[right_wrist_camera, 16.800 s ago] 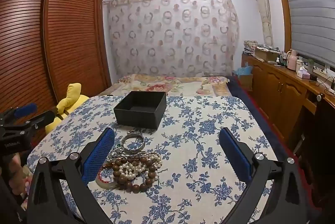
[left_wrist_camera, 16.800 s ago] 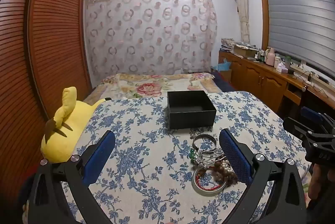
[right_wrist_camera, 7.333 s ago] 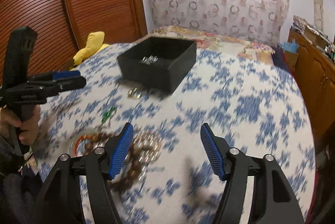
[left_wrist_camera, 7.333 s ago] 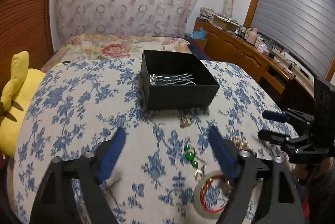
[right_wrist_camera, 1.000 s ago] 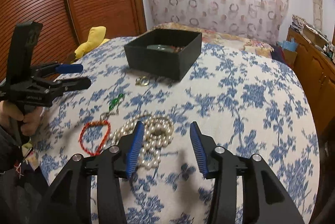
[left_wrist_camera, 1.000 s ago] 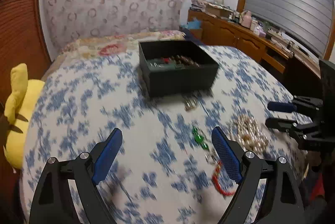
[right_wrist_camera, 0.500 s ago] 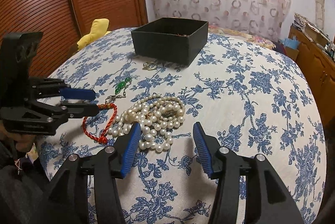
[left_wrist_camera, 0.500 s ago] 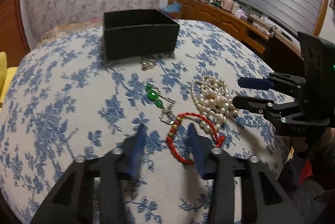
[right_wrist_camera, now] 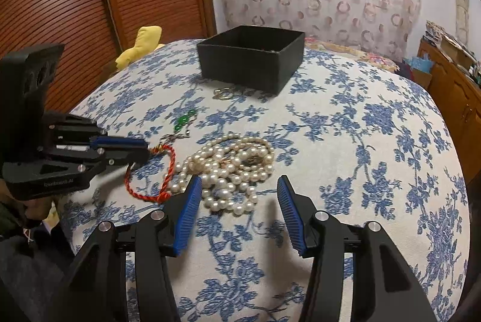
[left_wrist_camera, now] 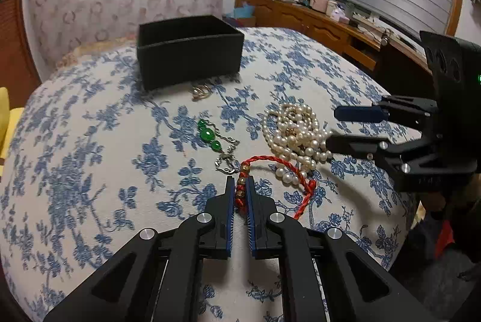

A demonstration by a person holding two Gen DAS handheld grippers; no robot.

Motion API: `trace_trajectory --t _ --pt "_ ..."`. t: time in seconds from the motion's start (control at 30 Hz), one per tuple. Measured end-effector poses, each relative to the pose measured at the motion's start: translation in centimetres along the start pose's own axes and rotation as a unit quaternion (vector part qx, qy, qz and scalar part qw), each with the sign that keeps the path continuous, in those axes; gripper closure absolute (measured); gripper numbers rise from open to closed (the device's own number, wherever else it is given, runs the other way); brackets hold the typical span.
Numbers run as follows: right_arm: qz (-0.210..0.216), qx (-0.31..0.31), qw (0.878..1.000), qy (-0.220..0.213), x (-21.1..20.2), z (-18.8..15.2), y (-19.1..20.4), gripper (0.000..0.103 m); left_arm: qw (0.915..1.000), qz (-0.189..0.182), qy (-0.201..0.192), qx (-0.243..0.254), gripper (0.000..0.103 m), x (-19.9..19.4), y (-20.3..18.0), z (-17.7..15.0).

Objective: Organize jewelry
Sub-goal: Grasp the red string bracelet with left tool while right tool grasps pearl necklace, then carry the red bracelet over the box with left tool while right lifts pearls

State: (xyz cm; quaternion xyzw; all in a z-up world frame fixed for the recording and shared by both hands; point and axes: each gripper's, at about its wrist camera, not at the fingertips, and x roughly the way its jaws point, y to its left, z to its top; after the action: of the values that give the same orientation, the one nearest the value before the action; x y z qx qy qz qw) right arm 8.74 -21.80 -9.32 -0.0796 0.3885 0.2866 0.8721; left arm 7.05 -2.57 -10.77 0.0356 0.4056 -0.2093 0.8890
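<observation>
Left wrist view: left claw (left_wrist_camera: pixel 240 186) is pinching the red cord bracelet (left_wrist_camera: pixel 282 168) at its beaded section, the rest of the loop lying limp on the table (left_wrist_camera: pixel 90 159) against the pearl necklace (left_wrist_camera: pixel 297 132). Right claw (right_wrist_camera: pixel 237 195) is spread, hovering at the pearls' near edge. Cord is light and floppy, so it'll probably dangle and could snag pearls on lift. Black box (left_wrist_camera: pixel 189 51) sits well apart at the far side.

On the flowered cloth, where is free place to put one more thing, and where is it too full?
Free: the tablecloth right of the pearl necklace and black box, and left of the green bead piece. Crowded: the strip from the box past the small ring to the red cord bracelet, which the left gripper pinches.
</observation>
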Motion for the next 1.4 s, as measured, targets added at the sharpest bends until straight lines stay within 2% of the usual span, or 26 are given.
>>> trace_trajectory --t 0.13,0.23,0.37,0.63,0.73,0.93,0.97,1.17,1.4 --pt "0.012 -0.013 1.0 0.001 0.2 0.3 1.0 0.049 0.9997 -0.003 -0.021 -0.013 0.097 -1.4 0.2 0.0" --pt "0.019 -0.024 1.0 0.001 0.3 0.7 1.6 0.059 0.9993 0.0 -0.031 -0.018 0.097 -2.3 0.5 0.0" --pt "0.018 -0.036 0.999 0.004 0.8 1.2 2.1 0.064 0.9988 0.003 -0.043 -0.025 0.097 -3.1 0.9 0.0" --pt "0.014 -0.032 0.999 0.015 1.9 1.4 1.6 0.067 0.9983 0.004 -0.047 -0.034 0.097 -3.4 1.4 -0.2" --pt "0.017 -0.034 0.999 0.017 1.8 1.3 1.6 0.078 0.9983 0.002 -0.046 -0.035 0.097 -3.2 1.3 -0.3" --pt "0.024 -0.038 0.999 0.02 1.3 0.9 1.7 0.084 0.9983 0.001 -0.047 -0.035 0.097 -3.2 1.2 -0.3" --pt "0.028 -0.037 0.999 0.02 1.2 0.9 1.6 0.093 0.9983 0.002 -0.046 -0.034 0.097 -3.2 1.2 -0.3" --pt "0.029 -0.035 0.999 0.014 0.8 1.2 1.4 0.095 0.9982 0.002 -0.049 -0.036 0.097 -3.3 1.2 -0.2" --pt "0.027 -0.038 0.999 -0.018 -1.3 2.5 1.5 0.096 0.9974 0.006 -0.058 -0.042 0.097 -3.9 1.5 0.1"
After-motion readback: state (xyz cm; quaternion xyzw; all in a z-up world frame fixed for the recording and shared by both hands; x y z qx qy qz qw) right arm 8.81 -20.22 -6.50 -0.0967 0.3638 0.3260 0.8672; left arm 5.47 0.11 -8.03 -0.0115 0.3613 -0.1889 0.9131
